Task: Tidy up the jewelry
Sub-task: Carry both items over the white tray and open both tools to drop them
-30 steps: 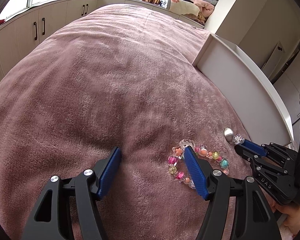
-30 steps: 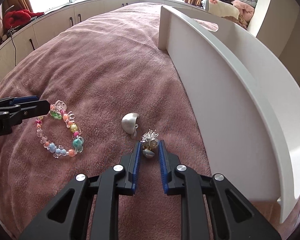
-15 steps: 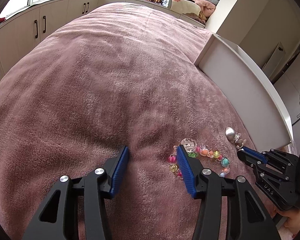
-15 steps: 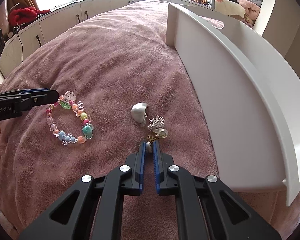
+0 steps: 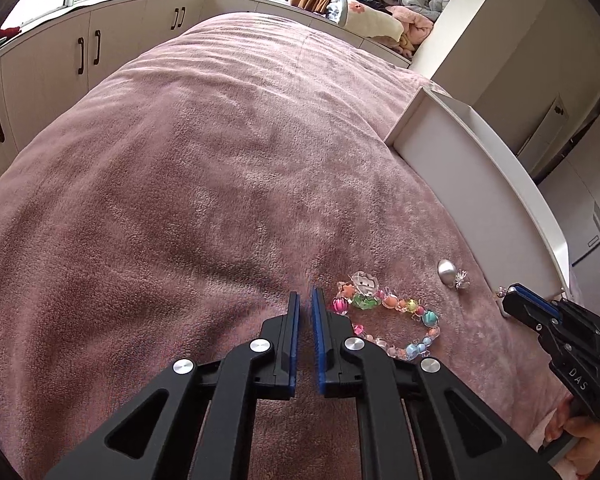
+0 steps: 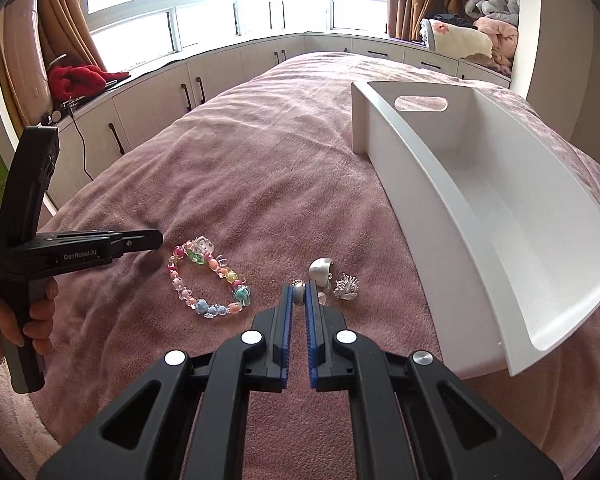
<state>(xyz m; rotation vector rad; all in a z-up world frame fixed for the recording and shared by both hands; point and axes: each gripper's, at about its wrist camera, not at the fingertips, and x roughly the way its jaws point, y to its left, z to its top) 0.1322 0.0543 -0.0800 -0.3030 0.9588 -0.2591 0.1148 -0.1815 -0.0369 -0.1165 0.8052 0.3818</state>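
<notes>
A colourful beaded bracelet point(image 5: 384, 308) point(image 6: 208, 276) lies on the pink blanket. My left gripper point(image 5: 305, 300) point(image 6: 156, 240) sits just left of it, jaws closing to a thin slit with nothing between them. My right gripper point(image 6: 299, 286) point(image 5: 514, 296) is shut on a small silver earring point(image 6: 298, 295), held a little above the blanket. A silver dome earring point(image 6: 320, 270) point(image 5: 447, 272) and a spiky silver piece point(image 6: 346, 286) point(image 5: 461, 280) rest just beyond its tips. The white tray point(image 6: 480, 200) point(image 5: 480, 184) stands to the right with nothing showing inside.
The pink blanket point(image 5: 200, 200) covers the whole bed. Low cabinets point(image 6: 160, 96) line the window wall beyond it. Folded bedding point(image 6: 480, 36) is piled at the far right. A person's hand point(image 6: 32, 320) grips the left gripper's handle at the bed's near left edge.
The left jaws went from wide open to nearly touching, staying beside the bracelet. The right gripper shut on the small silver earring and rose with it, leaving the spiky piece on the blanket.
</notes>
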